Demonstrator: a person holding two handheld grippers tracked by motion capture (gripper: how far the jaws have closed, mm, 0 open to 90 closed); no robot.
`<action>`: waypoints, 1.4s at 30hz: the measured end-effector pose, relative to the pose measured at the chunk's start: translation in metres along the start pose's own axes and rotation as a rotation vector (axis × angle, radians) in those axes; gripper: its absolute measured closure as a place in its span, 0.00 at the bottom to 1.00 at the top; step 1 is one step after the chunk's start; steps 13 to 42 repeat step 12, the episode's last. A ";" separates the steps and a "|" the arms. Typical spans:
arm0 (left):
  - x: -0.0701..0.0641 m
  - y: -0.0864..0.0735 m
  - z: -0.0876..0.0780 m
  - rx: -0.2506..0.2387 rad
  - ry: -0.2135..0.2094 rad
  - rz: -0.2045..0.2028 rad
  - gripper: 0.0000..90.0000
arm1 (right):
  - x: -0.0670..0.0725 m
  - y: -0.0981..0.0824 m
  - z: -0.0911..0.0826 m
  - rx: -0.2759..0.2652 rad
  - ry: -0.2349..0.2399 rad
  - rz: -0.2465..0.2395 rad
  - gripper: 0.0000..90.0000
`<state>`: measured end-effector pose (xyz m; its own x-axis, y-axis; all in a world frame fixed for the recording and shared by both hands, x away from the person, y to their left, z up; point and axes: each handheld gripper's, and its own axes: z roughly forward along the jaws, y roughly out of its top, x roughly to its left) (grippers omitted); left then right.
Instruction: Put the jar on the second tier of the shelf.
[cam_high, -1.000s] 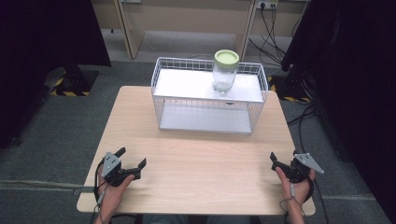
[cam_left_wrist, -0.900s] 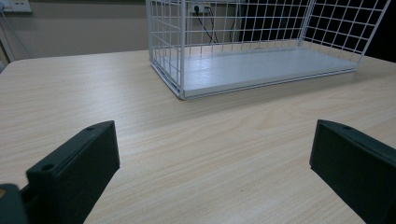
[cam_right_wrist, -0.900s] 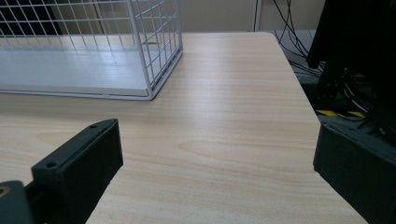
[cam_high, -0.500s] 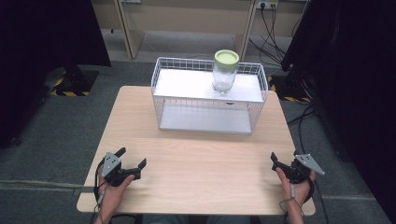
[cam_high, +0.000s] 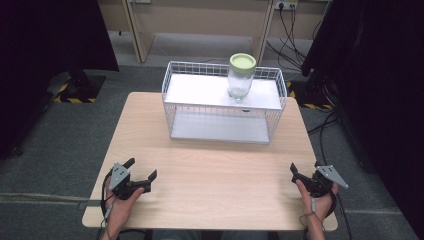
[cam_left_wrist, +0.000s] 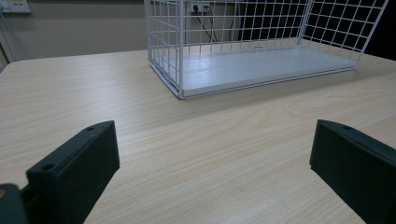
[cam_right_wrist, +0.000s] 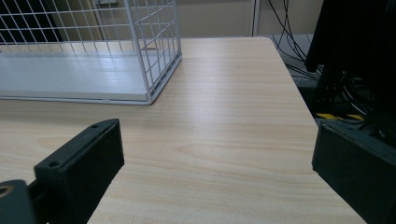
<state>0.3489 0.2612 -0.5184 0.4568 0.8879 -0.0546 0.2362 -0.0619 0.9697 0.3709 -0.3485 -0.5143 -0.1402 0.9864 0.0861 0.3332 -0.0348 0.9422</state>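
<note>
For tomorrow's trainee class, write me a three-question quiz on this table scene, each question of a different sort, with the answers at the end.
1. True or false: the glass jar with the green lid stands on the bottom board of the wire rack.
2. Multiple choice: the left tongs are A) shut on the jar, B) open above the bare table, C) inside the rack.
3. Fill in the gap: the right tongs sit near the table's ____ edge, as the person faces it.

Key
1. False: it stands on the rack's top shelf, toward the right end.
2. B
3. right
</note>
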 end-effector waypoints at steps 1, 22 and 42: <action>0.000 0.000 0.000 0.000 0.000 0.000 0.01 | 0.000 0.000 0.000 0.000 0.000 0.001 0.03; 0.000 0.000 0.000 0.000 -0.001 -0.002 0.01 | 0.000 0.000 0.000 -0.003 0.001 -0.001 0.03; 0.000 0.000 0.000 0.000 -0.001 -0.002 0.01 | 0.000 0.000 0.000 -0.003 0.001 -0.001 0.03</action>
